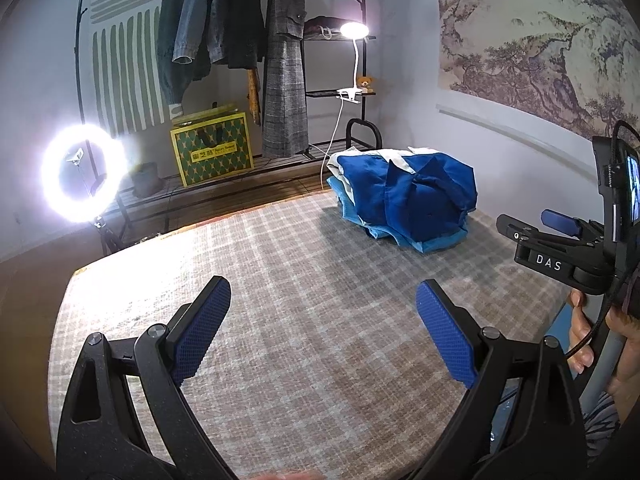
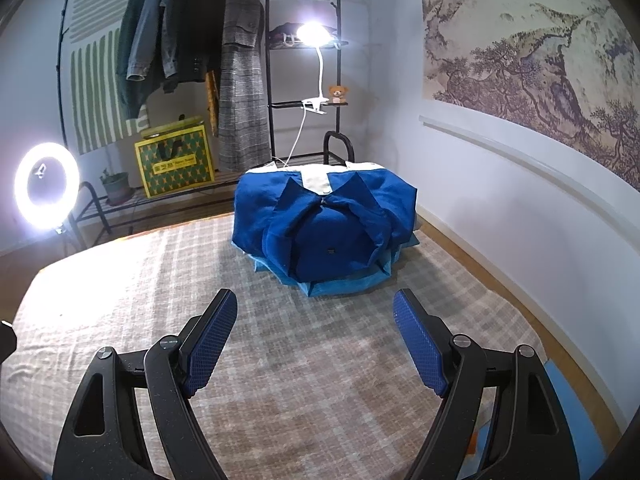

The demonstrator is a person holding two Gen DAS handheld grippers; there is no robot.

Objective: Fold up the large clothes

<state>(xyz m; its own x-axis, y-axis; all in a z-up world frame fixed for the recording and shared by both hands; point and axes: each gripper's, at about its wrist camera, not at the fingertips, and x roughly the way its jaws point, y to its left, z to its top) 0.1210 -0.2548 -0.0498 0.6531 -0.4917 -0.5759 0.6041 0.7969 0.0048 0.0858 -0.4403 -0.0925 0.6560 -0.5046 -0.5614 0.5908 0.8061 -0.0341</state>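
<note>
A folded dark blue garment (image 1: 416, 196) with a white lining lies on top of a lighter blue folded one at the far right of the checked cloth surface (image 1: 304, 320). It shows ahead in the right wrist view (image 2: 324, 220). My left gripper (image 1: 324, 300) is open and empty, above the cloth, well short of the pile. My right gripper (image 2: 314, 308) is open and empty, just short of the pile's near edge. The right gripper also shows in the left wrist view (image 1: 556, 232) at the right edge, held in a hand.
A black clothes rack (image 1: 224, 40) with hanging coats stands behind the surface. A green and yellow bag (image 1: 212, 152) and a small pot sit on its low shelf. A ring light (image 1: 82, 174) glows at the left. A clip lamp (image 1: 354, 30) shines behind the pile. A wall (image 2: 500, 184) runs along the right.
</note>
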